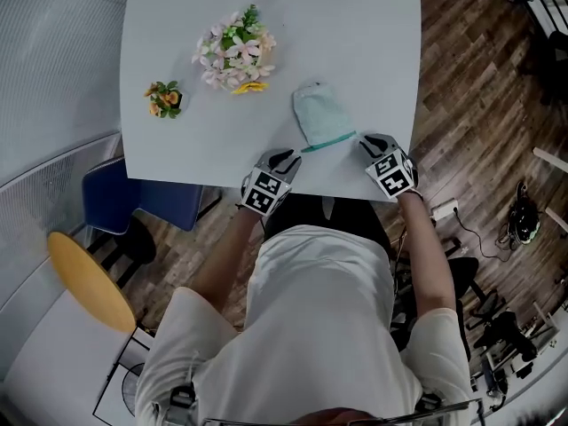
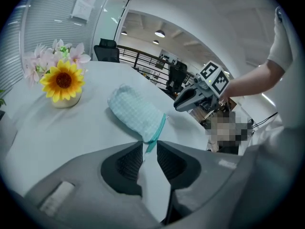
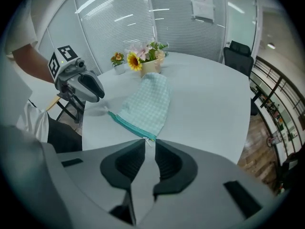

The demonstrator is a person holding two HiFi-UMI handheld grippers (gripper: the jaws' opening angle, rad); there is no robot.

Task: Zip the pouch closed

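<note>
The left tool [image 1: 286, 155] and right tool [image 1: 366, 139] flanked the pouch [image 1: 321, 114] at the near edge of the table [image 1: 177, 149], its length running away from the person, zipper [image 1: 328, 142] side nearest; in the left gripper view the jaws were pinched almost together on a pouch corner; in the right gripper view, likewise on the zipper pull [image 3: 146, 140], the zipper seemingly fully closed.

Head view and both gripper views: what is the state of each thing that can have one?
pouch: flat on the table, zipper edge toward the person; zipped or not, unclear.
left gripper: shut on the pouch's corner.
right gripper: shut on the zipper pull.
large flower arrangement: upright.
small flower arrangement: upright.
</note>
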